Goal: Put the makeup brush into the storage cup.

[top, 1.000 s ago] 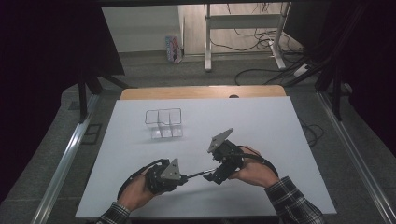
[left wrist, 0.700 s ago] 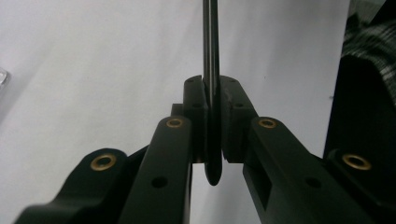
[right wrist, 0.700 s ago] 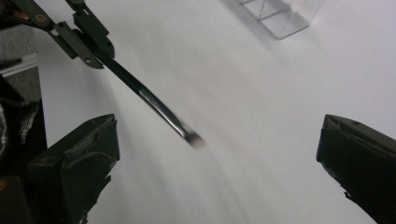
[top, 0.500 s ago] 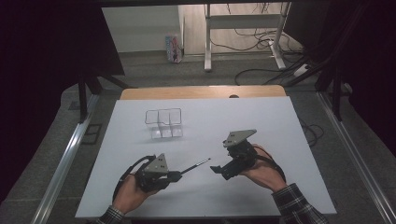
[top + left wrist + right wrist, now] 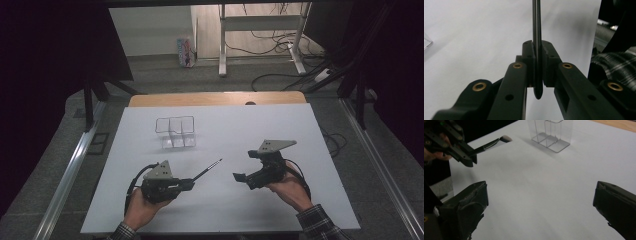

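Lower left, the left claw (image 5: pixel 187 184) pinches a slim black brush (image 5: pixel 207 169); the right claw (image 5: pixel 241 179) gapes empty over the matte white surface (image 5: pixel 280 125); clear boxy organizer (image 5: pixel 175 132) upper centre.

Left hand (image 5: pixel 142 207) low at near edge, palm under left gripper (image 5: pixel 186 184), wrist straight, cable looping back round it. Jaws clamped tight on thin brush (image 5: pixel 536 45), pointing forward and right, roughly level. Grey plate on top.

Right hand (image 5: pixel 290 187) wrapped under right gripper (image 5: pixel 240 177), checked sleeve at wrist. Jaws aimed left toward the other gripper, spread wide, just opened the last bit, nothing between them. Grey plate tilted up behind.

Grippers well apart, facing each other, both held just above table (image 5: pixel 320 150).
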Motion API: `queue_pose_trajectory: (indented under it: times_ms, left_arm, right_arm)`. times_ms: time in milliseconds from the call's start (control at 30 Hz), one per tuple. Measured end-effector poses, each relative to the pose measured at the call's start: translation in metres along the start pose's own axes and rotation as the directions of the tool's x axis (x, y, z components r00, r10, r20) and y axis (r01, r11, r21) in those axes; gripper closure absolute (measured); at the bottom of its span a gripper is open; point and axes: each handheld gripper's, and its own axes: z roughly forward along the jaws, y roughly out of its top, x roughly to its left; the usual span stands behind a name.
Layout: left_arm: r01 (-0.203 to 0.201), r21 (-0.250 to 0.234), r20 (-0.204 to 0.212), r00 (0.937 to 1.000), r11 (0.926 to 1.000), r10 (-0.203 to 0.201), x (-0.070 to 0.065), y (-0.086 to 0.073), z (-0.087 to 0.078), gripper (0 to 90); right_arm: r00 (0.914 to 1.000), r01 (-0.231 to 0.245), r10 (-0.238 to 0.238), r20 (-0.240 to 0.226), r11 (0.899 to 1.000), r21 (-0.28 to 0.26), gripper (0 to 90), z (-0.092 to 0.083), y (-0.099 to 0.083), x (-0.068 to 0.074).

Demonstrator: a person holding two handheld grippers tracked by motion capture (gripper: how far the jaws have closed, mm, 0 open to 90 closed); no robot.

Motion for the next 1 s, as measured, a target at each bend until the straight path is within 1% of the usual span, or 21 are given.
queue_pose_trajectory:
  times_ms: [67,167,233,300,333,400,467,567,700,733,800,833,933,1000]
  left_arm:
    - [0.018,-0.020,0.011,0.9998,0.9996,-0.018,0.000,0.000,0.000,83.1]
    - [0.041,-0.052,0.033,0.9987,0.9978,-0.040,0.000,-0.001,0.001,83.1]
    - [0.055,-0.073,0.063,0.9968,0.9959,-0.050,0.000,-0.001,0.002,83.0]
    - [0.066,-0.085,0.080,0.9950,0.9942,-0.059,0.000,-0.001,0.003,83.0]
    - [0.070,-0.091,0.088,0.9942,0.9934,-0.062,0.000,-0.001,0.004,83.0]
    - [0.080,-0.105,0.101,0.9925,0.9912,-0.069,0.001,-0.001,0.004,83.0]
    - [0.093,-0.124,0.121,0.9896,0.9879,-0.078,0.001,-0.001,0.005,83.0]
    - [0.094,-0.140,0.135,0.9880,0.9857,-0.075,0.000,0.001,0.007,83.0]
    - [0.087,-0.147,0.152,0.9863,0.9853,-0.065,-0.002,0.005,0.014,83.0]
    - [0.082,-0.148,0.153,0.9865,0.9855,-0.059,-0.004,0.006,0.016,83.0]
    - [0.079,-0.149,0.160,0.9855,0.9856,-0.055,-0.005,0.008,0.019,83.0]
    - [0.076,-0.150,0.162,0.9854,0.9857,-0.051,-0.006,0.009,0.021,83.0]
    - [0.068,-0.153,0.167,0.9851,0.9858,-0.042,-0.008,0.012,0.025,83.0]
    - [0.062,-0.156,0.173,0.9843,0.9858,-0.034,-0.009,0.013,0.027,83.0]
  right_arm:
    - [0.9996,-0.030,0.030,0.000,0.999,-0.022,1.2,-0.004,-0.001,-0.002]
    - [0.9969,-0.077,0.076,-0.020,0.996,-0.044,1.6,-0.007,-0.002,-0.002]
    - [0.9955,-0.093,0.092,-0.023,0.995,-0.048,1.6,-0.007,-0.002,-0.002]
    - [0.9946,-0.104,0.104,-0.011,0.993,-0.051,1.4,-0.006,-0.002,-0.001]
    - [0.9927,-0.120,0.120,-0.014,0.991,-0.056,1.2,-0.006,-0.001,-0.001]
    - [0.9889,-0.145,0.142,-0.045,0.987,-0.071,1.6,-0.006,-0.001,0.000]
    - [0.9849,-0.160,0.153,-0.081,0.984,-0.082,2.3,-0.006,0.000,0.002]
    - [0.9813,-0.172,0.162,-0.104,0.980,-0.098,9.1,-0.007,0.002,0.004]
    - [0.9707,-0.193,0.173,-0.167,0.974,-0.116,22.7,-0.010,0.005,0.007]
    - [0.9688,-0.190,0.166,-0.184,0.975,-0.119,26.1,-0.010,0.005,0.008]
    - [0.9690,-0.176,0.150,-0.196,0.977,-0.120,32.0,-0.010,0.006,0.010]
    - [0.9678,-0.171,0.144,-0.206,0.978,-0.118,34.7,-0.010,0.007,0.011]
    - [0.9641,-0.165,0.134,-0.229,0.979,-0.119,41.7,-0.009,0.008,0.013]
    - [0.9602,-0.166,0.133,-0.246,0.979,-0.119,46.7,-0.009,0.008,0.013]
